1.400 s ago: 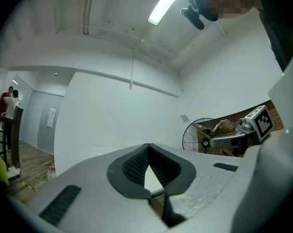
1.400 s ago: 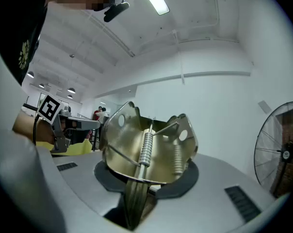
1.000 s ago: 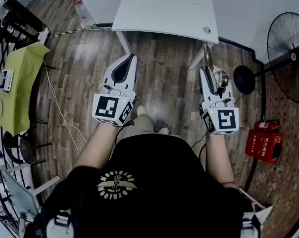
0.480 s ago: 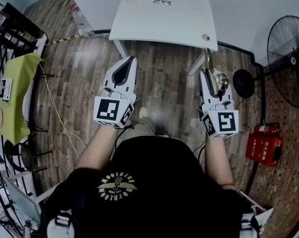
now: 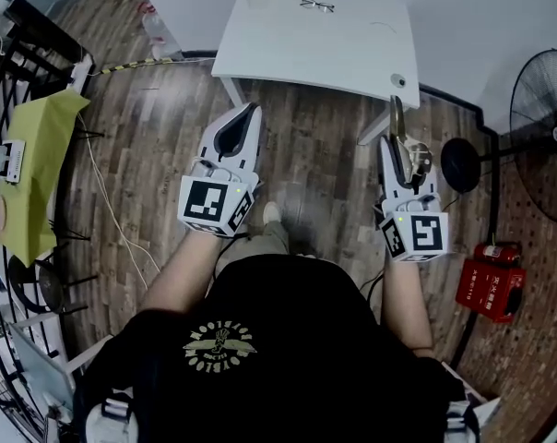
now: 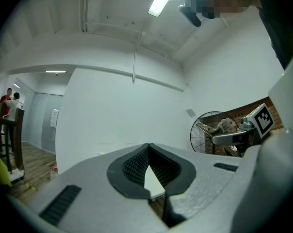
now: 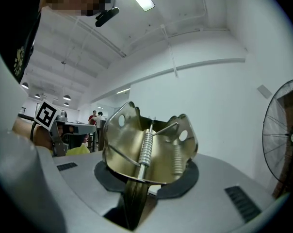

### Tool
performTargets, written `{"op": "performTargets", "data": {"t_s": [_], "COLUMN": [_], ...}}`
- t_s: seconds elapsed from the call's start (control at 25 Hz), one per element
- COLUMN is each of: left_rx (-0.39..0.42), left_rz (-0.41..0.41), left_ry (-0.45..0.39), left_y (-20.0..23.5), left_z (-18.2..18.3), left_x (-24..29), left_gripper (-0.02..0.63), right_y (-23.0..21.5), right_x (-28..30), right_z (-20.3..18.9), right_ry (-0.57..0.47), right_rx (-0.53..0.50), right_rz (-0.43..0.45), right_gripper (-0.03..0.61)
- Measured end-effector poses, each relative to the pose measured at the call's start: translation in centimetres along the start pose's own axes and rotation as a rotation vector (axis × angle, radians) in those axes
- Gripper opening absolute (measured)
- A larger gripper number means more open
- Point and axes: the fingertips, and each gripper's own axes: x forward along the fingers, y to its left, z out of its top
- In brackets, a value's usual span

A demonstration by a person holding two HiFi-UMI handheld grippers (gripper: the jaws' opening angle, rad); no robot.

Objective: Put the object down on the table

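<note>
Jaws of the left gripper (image 5: 249, 111) are pressed together on nothing, so nothing backs up the metal spring clamp (image 5: 396, 120), pinched in the right gripper (image 5: 400, 155) over the floor, should it slip or be released short of the white table (image 5: 288, 49). Its long axis runs along that gripper, tip pointing at the table's right corner.

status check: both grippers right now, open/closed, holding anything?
Left gripper: closed, empty.
Right gripper: closed on a brass-coloured spring clip.
</note>
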Motion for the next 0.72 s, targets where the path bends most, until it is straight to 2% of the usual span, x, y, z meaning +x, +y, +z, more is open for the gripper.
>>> {"op": "performTargets", "data": {"t_s": [0.4,0.72], "left_rx": [-0.026,-0.020], "left_rz": [-0.001,-0.037], "left_ry": [0.024,0.045], "left_y": [2.7,3.8], "left_z": [-2.0,-3.2], "left_x": [2.8,5.3], "left_gripper": [0.006,0.006], "right_y": [-0.4,-0.5], "right_x": [3.6,6.2], "right_z": [-1.2,-1.5], "right_ry": [0.043,0.052], "right_rx": [-0.003,-0.001], "right_rz": [0.006,0.004], "right_gripper": [0.104,0.104]}}
